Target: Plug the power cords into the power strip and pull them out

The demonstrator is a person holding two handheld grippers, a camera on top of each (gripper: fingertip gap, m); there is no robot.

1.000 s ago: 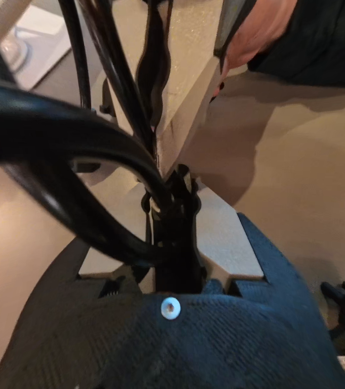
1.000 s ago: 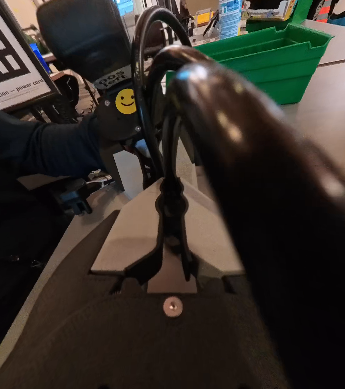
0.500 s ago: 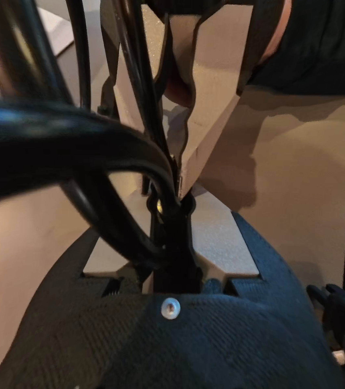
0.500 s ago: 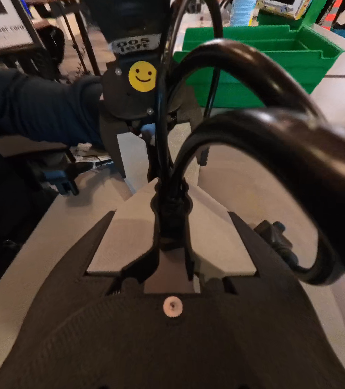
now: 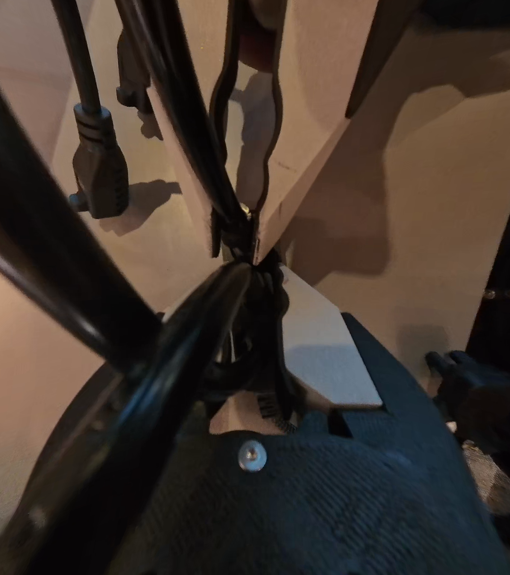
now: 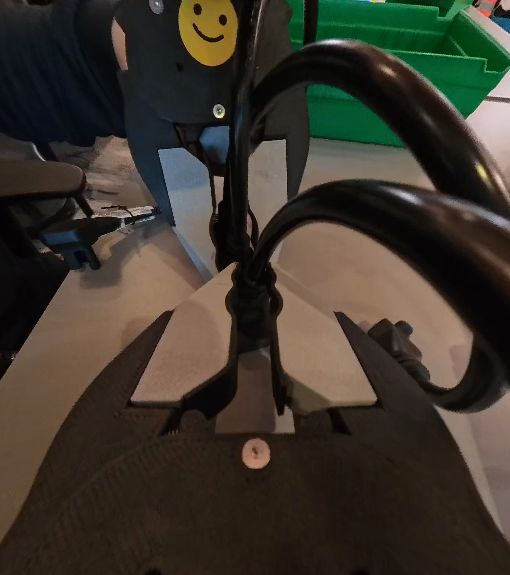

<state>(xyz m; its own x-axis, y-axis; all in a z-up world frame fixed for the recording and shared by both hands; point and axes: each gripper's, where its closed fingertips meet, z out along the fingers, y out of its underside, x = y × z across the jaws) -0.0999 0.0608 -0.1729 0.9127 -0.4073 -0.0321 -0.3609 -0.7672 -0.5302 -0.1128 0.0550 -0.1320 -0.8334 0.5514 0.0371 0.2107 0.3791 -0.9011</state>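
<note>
1. The table spreads pale beneath both your grippers, and a green bin stands at its far side in the right wrist view.
2. Thick black power cords arch in loops from your right gripper off to the right; in the left wrist view they cross the frame close to the lens, blurred.
3. Your left gripper meets the right one tip to tip; its fingers are closed around a black bundle of cord, though blur makes the exact contact hard to judge.
4. Your right gripper is clamped on a black cord end, both pads pressed against it.
5. A loose black plug hangs from its cord just above the table, left of the grippers in the left wrist view.
6. Another black plug lies on the table just right of your right gripper.
7. A third connector rests near the table's left edge.
</note>
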